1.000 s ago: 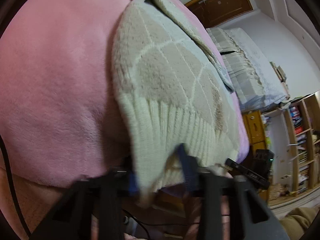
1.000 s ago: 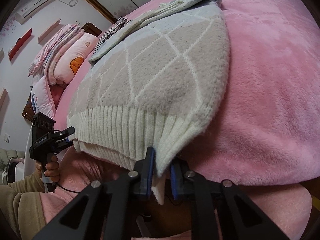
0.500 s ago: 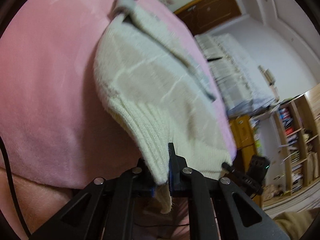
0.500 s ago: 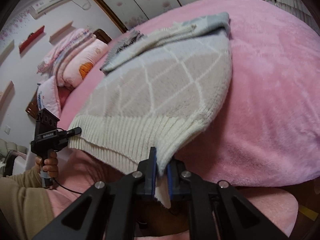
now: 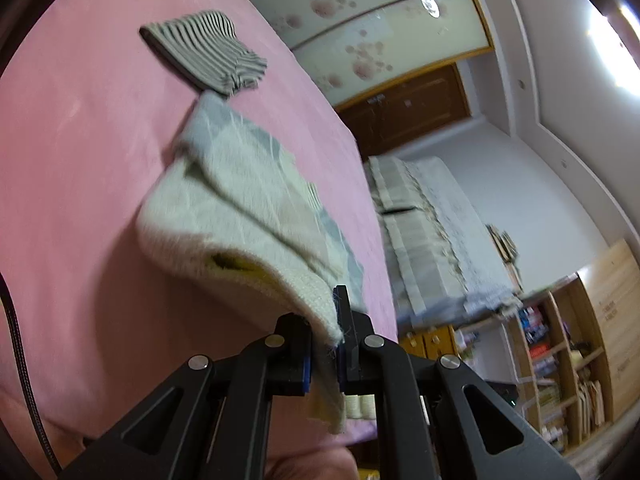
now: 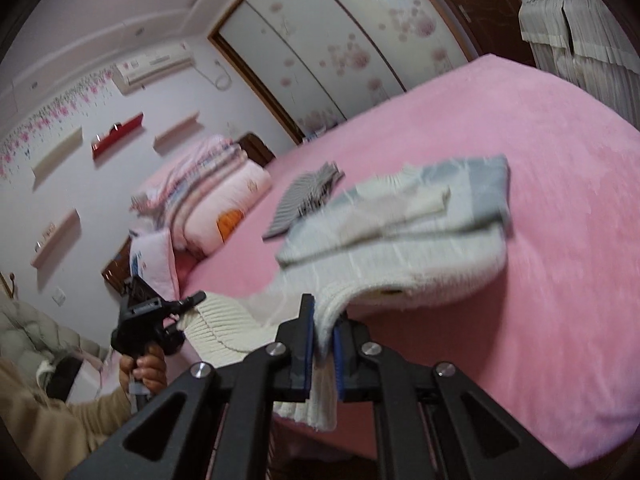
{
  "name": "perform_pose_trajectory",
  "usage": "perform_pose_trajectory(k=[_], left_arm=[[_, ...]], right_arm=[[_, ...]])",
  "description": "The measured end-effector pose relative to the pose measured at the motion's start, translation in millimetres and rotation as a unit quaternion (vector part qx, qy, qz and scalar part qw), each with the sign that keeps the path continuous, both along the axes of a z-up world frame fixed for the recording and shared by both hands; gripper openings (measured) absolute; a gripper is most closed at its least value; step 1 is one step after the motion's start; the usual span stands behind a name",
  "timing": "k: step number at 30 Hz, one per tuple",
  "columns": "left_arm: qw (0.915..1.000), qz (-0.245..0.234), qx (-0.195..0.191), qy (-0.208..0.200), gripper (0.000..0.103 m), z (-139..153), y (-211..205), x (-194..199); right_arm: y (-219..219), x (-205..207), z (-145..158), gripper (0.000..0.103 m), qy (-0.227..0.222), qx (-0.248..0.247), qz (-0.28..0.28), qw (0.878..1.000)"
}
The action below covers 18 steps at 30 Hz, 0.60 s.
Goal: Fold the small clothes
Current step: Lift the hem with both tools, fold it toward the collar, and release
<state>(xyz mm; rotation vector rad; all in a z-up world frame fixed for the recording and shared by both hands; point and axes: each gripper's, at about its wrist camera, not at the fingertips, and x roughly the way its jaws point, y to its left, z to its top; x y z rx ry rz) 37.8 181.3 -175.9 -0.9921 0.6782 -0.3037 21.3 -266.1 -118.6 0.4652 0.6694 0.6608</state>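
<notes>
While you've got both hem corners pinched, the sweater (image 6: 400,236) hangs as a raised flap off the near edge of the pink bed (image 6: 520,128), w/ its far part, sleeves folded across, lying flat on the blanket. Left gripper (image 5: 324,344) is pressed together on the ribbed hem at one corner; right gripper (image 6: 322,344) likewise on the other corner, knit squeezed between the blue pads. Holding both corners keeps the hem edge taut and level btwn your hands, so, as I judge it, the bottom half can be carried over toward the far end as one clean fold. A striped folded garment (image 5: 204,52) sits just beyond the sweater's far end, prob. already done.

Hard to see: sweater is motion-blurred in both views, so the pattern and sleeve layout are vague. Something yellowish shows inside the lifted hem; can't tell what. Your hand (image 6: 146,368) shows only in the right view. Near bed edge is cut off behind the gripper frames.
</notes>
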Motion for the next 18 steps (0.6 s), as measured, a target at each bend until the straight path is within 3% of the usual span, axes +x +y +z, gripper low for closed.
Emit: perform_pose_trajectory(k=[9, 18], left_arm=[[0.9957, 0.059, 0.062, 0.035, 0.006, 26.4, 8.7, 128.1], [0.9902, 0.066, 0.100, 0.071, 0.006, 4.6, 3.0, 259.3]], right_arm=[[10.3, 113.5, 27.1, 0.007, -0.008, -0.005, -0.053, 0.999], [21.9, 236.8, 0.6, 0.007, 0.027, -0.036, -0.098, 0.994]])
